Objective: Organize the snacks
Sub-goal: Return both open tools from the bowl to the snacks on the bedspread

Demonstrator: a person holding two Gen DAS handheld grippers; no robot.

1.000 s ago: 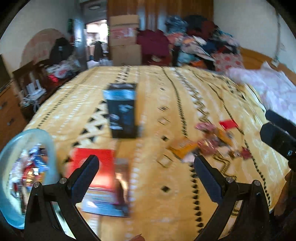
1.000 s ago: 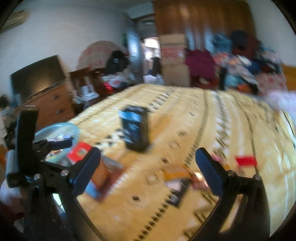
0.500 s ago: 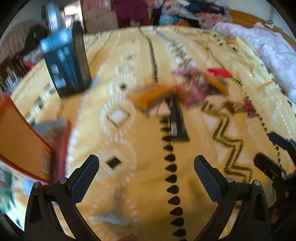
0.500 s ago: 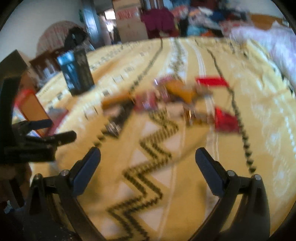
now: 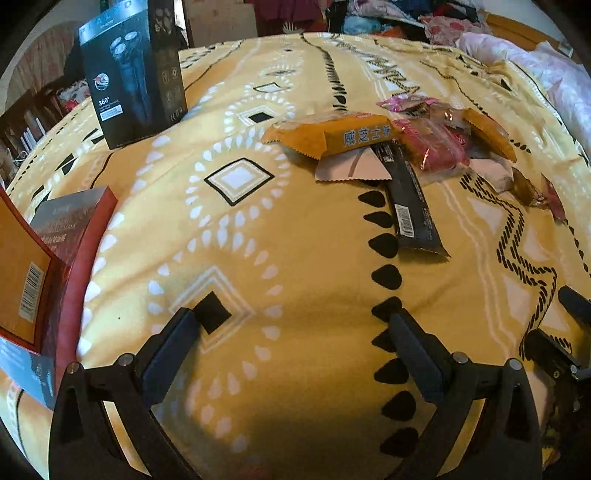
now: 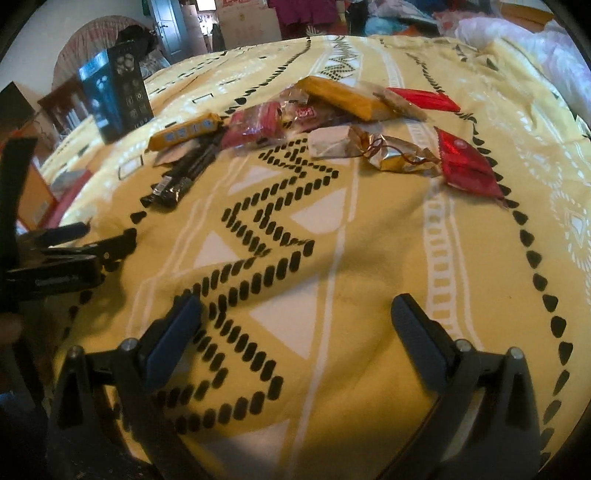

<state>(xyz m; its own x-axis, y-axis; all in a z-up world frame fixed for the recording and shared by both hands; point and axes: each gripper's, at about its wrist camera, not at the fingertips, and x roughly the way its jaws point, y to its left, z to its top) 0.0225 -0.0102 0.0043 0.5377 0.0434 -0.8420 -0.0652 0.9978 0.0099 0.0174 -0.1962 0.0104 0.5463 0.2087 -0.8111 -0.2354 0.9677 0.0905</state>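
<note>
A heap of wrapped snacks lies on the yellow patterned bedspread [image 5: 258,258]. An orange bar [image 5: 332,138], a long black bar [image 5: 412,206] and a pink packet [image 5: 432,147] show in the left wrist view. In the right wrist view the same orange bar [image 6: 184,134] and black bar [image 6: 184,175] lie left of a gold-wrapped sweet [image 6: 391,153] and a red packet [image 6: 467,168]. My left gripper [image 5: 291,332] is open, low over the bedspread, short of the black bar. My right gripper [image 6: 295,315] is open too, nearer than the sweets. Both hold nothing.
A black shaver box [image 5: 133,70] stands upright at the back left. An orange and red box [image 5: 44,266] lies at the left edge. The left gripper [image 6: 74,254] shows at the left of the right wrist view. Piled clothes and cardboard boxes [image 6: 251,22] sit beyond the bed.
Both grippers have dropped and tilted down toward the bedspread and come closer to the snack heap. The blue bowl at the left has left the views. Both stay open.
</note>
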